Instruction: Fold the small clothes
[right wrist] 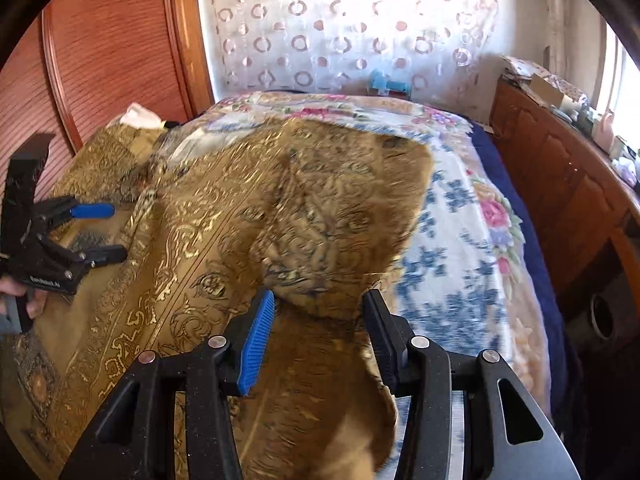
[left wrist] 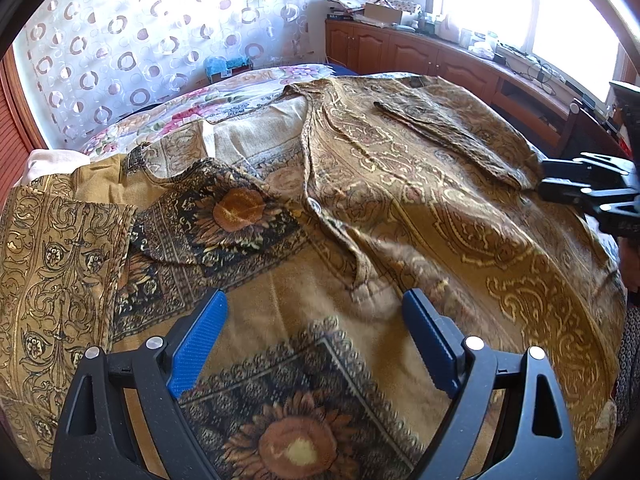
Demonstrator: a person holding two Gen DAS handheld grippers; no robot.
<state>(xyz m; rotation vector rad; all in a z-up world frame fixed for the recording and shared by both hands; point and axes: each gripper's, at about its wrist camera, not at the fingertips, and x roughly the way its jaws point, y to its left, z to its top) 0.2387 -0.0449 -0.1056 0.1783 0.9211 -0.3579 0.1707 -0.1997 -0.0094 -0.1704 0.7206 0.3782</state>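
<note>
Two claws over one gold paisley shirt (left wrist: 420, 208), collar toward the curtain (left wrist: 160, 40): left claw (left wrist: 316, 344) wide, right claw (right wrist: 320, 332) clamping its bunched hem.

The shirt (left wrist: 400, 200) lies spread on the bed (right wrist: 460, 208), ahead of and under the left gripper (left wrist: 316, 340), whose jaws hover above its lower front. A sleeve (right wrist: 332, 208) rises between the right gripper's (right wrist: 320, 336) jaws. A folded cloth (left wrist: 52, 260) lies left of the left jaws; cabinets (left wrist: 420, 52) stand beyond, right
</note>
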